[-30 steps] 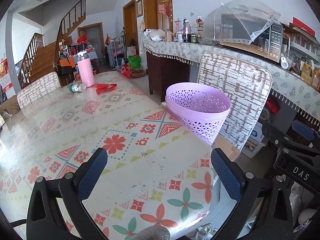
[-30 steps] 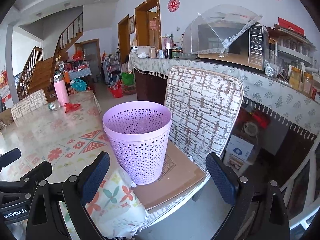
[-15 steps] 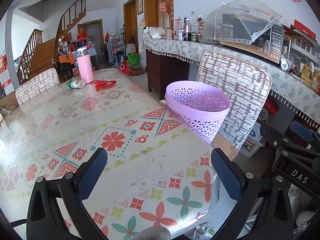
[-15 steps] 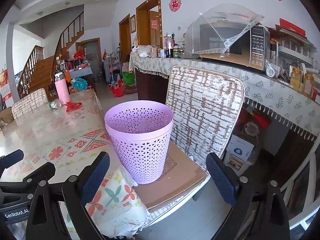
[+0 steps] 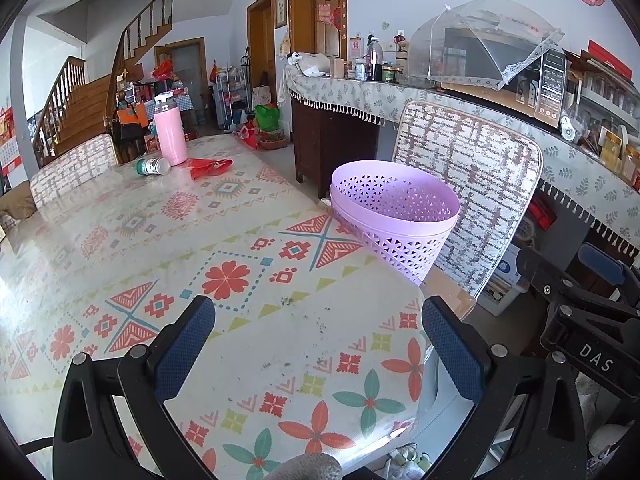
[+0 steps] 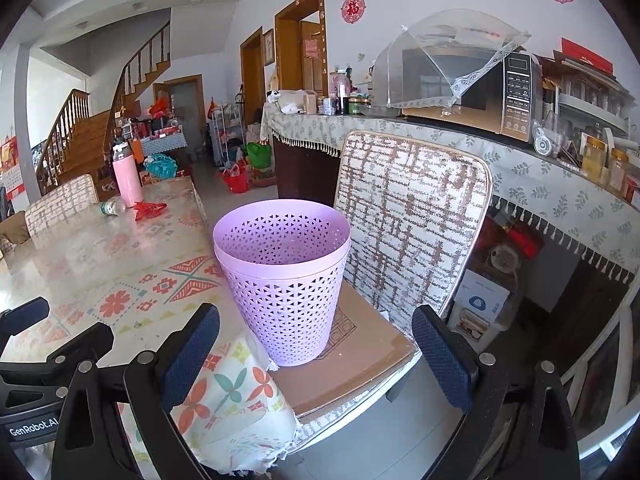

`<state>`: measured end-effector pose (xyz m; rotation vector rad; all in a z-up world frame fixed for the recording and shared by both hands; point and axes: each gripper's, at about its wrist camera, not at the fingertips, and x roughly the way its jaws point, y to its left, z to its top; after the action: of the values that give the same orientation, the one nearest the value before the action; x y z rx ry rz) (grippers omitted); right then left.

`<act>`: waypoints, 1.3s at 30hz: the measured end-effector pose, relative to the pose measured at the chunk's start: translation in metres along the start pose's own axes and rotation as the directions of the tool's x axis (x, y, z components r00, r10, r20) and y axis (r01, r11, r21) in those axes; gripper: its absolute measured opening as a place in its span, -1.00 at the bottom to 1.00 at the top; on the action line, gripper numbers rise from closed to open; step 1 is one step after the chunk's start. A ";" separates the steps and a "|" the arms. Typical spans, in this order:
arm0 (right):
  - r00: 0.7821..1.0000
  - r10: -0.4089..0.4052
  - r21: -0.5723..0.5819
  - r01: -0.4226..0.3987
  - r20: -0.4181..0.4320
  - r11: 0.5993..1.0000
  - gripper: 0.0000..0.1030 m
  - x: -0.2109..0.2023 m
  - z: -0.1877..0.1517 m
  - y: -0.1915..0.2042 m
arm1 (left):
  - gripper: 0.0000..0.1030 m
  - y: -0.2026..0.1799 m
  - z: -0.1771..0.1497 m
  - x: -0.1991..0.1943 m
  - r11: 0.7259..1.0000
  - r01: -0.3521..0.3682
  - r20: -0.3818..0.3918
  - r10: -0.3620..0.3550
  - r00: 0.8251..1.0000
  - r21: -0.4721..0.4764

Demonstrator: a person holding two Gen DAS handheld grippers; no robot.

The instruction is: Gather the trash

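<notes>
Both grippers spread wide, empty. Crumpled red plastic wrapper (image 5: 209, 167) & small clear bottle on its side (image 5: 153, 166) lie far-left on the patterned table (image 5: 120, 240), well apart from fingers; left gripper (image 5: 318, 344) nearer. Lilac perforated plastic bin (image 6: 282, 276) on chair, right gripper (image 6: 316, 350) facing it.

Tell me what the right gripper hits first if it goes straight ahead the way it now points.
Probably the purple basket standing on the chair seat. The open right gripper points at its lower wall, with nothing visible between. How far off it is, the fisheye view does not settle.
</notes>
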<state>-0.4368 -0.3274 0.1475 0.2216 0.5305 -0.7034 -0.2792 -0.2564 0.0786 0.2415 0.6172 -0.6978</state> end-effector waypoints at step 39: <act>1.000 0.017 0.009 -0.017 -0.020 1.000 0.92 0.008 -0.008 0.002 | 0.99 -0.001 -0.003 0.000 1.000 0.001 -0.007 -0.001 1.000 -0.002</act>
<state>-0.4341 -0.3275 0.1367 0.2411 0.5438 -0.6874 -0.2808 -0.2562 0.0763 0.2424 0.6248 -0.6972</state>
